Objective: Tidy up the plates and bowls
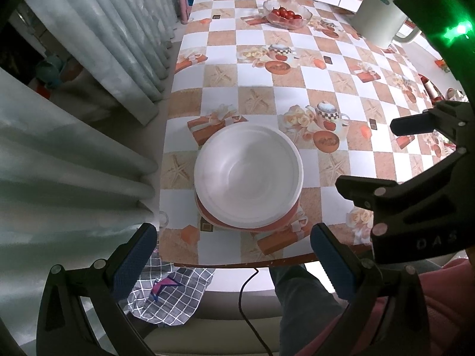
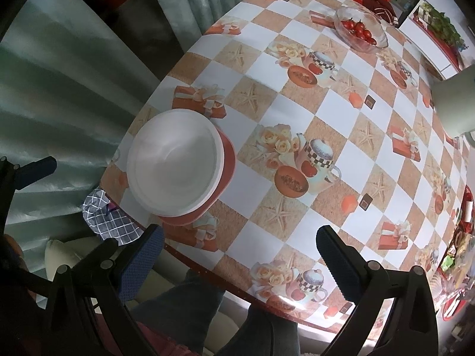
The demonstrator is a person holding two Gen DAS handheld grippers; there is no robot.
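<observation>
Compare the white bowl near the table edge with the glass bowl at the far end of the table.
The white bowl is opaque and empty; the glass bowl is clear and holds red tomatoes. The white bowl sits stacked on a red dish, while the glass bowl rests directly on the tablecloth. The white bowl's rim is smooth and round; the glass bowl's rim looks wavy. Both stand upright, and neither claw touches them.

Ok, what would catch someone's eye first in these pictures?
Most striking is the white bowl, nested on a white plate over a red plate, near the table's front edge. Next comes the busy checkered tablecloth, then the glass dish of tomatoes at the far end. Both hand-held grippers, left and right, hang open, holding nothing.
</observation>
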